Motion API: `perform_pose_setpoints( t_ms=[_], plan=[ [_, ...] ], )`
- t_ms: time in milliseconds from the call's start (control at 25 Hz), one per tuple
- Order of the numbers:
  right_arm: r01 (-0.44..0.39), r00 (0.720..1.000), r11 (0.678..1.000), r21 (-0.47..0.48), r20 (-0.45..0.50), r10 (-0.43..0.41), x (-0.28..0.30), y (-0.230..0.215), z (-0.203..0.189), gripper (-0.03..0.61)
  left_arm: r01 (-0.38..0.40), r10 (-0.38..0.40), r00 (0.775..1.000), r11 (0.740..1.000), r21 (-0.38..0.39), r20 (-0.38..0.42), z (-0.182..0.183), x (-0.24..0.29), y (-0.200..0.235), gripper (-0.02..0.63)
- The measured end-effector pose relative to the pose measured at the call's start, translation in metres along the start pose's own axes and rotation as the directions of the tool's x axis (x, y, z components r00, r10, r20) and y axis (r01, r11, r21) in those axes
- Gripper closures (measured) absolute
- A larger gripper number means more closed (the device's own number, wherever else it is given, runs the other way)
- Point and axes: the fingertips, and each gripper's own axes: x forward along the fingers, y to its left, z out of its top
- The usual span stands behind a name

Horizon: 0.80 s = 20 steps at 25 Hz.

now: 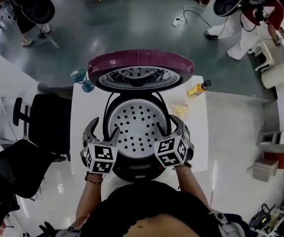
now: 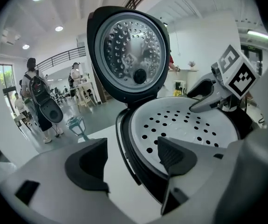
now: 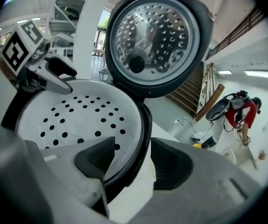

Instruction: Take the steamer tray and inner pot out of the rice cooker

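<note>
The rice cooker (image 1: 138, 168) stands open on a white table, its maroon lid (image 1: 141, 62) tilted back. A white perforated steamer tray (image 1: 138, 127) fills the cooker's mouth and hides the inner pot beneath it. My left gripper (image 1: 104, 127) is open and straddles the cooker's left rim: in the left gripper view (image 2: 131, 160) one jaw hangs over the tray (image 2: 189, 125), the other outside over the table. My right gripper (image 1: 168, 123) is open and straddles the right rim in the same way (image 3: 134, 160), with one jaw above the tray (image 3: 73, 118). Neither presses on anything.
On the table (image 1: 82, 107) behind the cooker stand a teal lantern-shaped object (image 1: 81, 79) at the left and a yellow bottle (image 1: 199, 88) at the right. Black office chairs (image 1: 38, 117) sit left of the table. People stand far off on the floor.
</note>
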Motion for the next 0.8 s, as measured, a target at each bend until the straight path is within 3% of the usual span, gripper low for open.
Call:
perform_pose_setpoints(
  t_ms=[200, 440, 800],
  plan=[
    [0.013, 0.999, 0.995, -0.101, -0.049, -0.018, 0.012, 0.003, -0.001, 0.353, -0.008, 0.010, 1.000, 0.999, 0.041, -0.030, 0.002, 0.006, 0.002, 0.298],
    [0.052, 0.998, 0.985, -0.163, -0.021, -0.056, 0.009, 0.002, 0.003, 0.365, 0.011, -0.010, 1.000, 0.999, 0.042, -0.027, 0.002, 0.008, 0.004, 0.304],
    [0.115, 0.991, 0.984, -0.136, 0.089, -0.103, -0.011, -0.007, 0.021, 0.479, 0.032, -0.031, 0.999, 0.997, 0.069, -0.010, 0.007, 0.001, -0.001, 0.402]
  ],
)
